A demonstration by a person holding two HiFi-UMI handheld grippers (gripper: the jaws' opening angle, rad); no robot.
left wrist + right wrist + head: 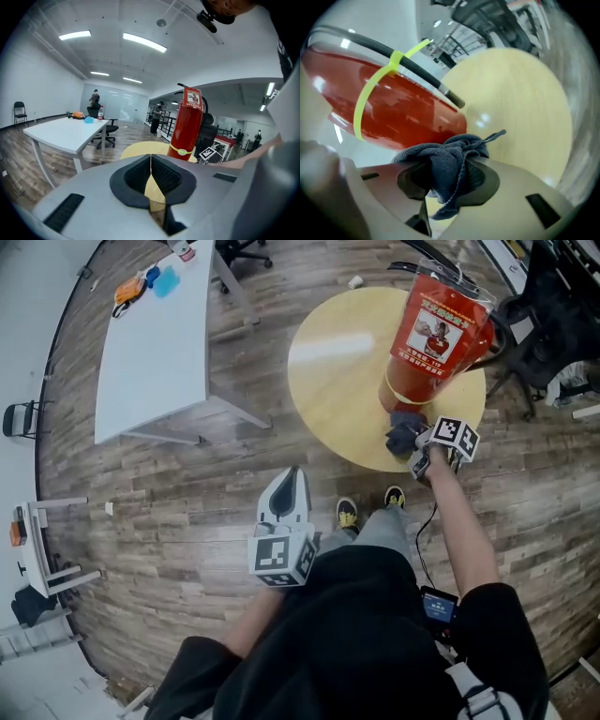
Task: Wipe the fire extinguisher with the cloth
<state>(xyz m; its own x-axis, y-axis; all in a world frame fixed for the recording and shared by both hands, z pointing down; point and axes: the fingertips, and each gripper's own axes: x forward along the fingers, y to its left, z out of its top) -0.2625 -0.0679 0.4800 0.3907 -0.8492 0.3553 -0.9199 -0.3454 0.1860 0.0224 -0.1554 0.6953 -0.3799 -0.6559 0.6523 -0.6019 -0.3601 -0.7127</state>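
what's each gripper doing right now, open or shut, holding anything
Left gripper: shut, nothing between its jaws.
Right gripper: shut on the cloth, close to the fire extinguisher.

Left gripper (289,486) held low, close before torso, pointing forward. Its fingers (133,177) pressed together, nothing between (only thin seam shows). Left forearm (249,620) bent, tucked against body. Right arm (464,535) stretched forward, forearm bare. Right gripper (419,448) out at reach, fingers closed on bunched dark cloth (449,161) (folds spilling over both fingers).
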